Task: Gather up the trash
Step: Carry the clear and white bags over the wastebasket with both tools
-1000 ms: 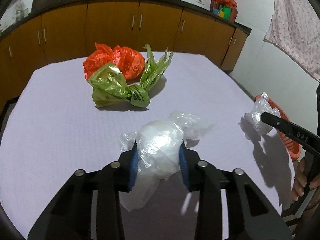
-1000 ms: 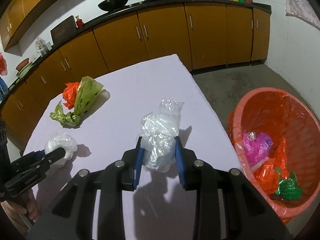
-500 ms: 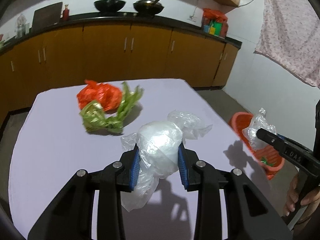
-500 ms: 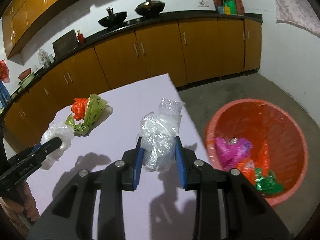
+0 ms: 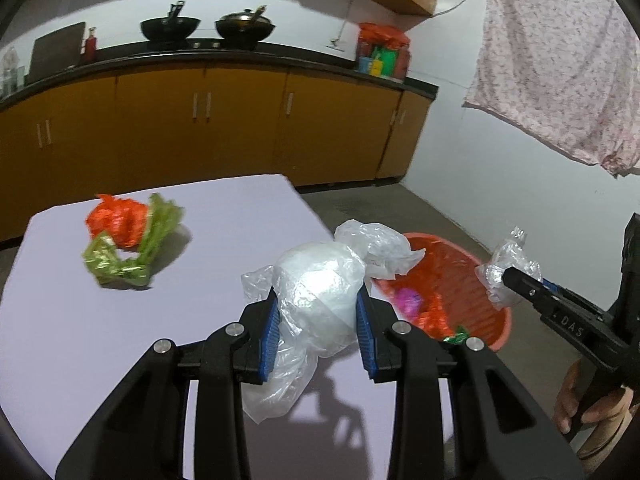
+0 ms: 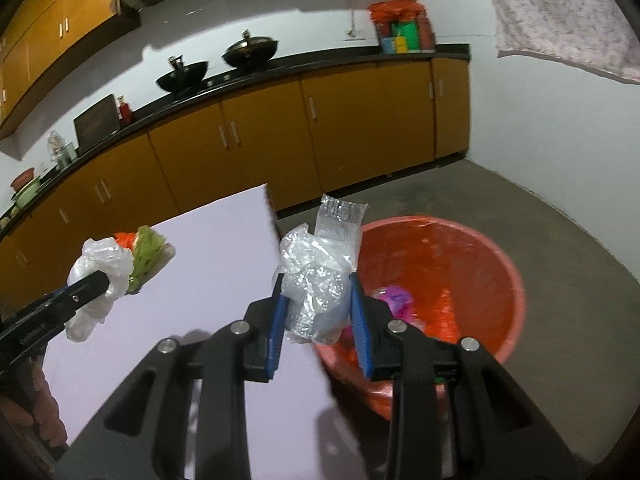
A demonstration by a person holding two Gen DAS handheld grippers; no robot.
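My left gripper (image 5: pixel 317 320) is shut on a white plastic bag (image 5: pixel 320 292) and holds it in the air above the table's right side; it also shows in the right wrist view (image 6: pixel 100 276). My right gripper (image 6: pixel 318 306) is shut on a crumpled clear plastic wrapper (image 6: pixel 316 280), held over the near rim of the orange trash basket (image 6: pixel 480 272). The wrapper also shows in the left wrist view (image 5: pixel 504 272). The basket (image 5: pixel 472 280) stands on the floor right of the table and holds pink, orange and green trash.
An orange bag (image 5: pixel 118 220) and a green bag (image 5: pixel 128 258) lie together at the far left of the purple-covered table (image 5: pixel 80 340). Wooden cabinets with a black counter line the back wall. A patterned cloth (image 5: pixel 560 80) hangs at upper right. Bare concrete floor surrounds the basket.
Both grippers have lifted their bags off the table and swung right towards the basket. The right gripper's wrapper now hangs at the basket's rim.
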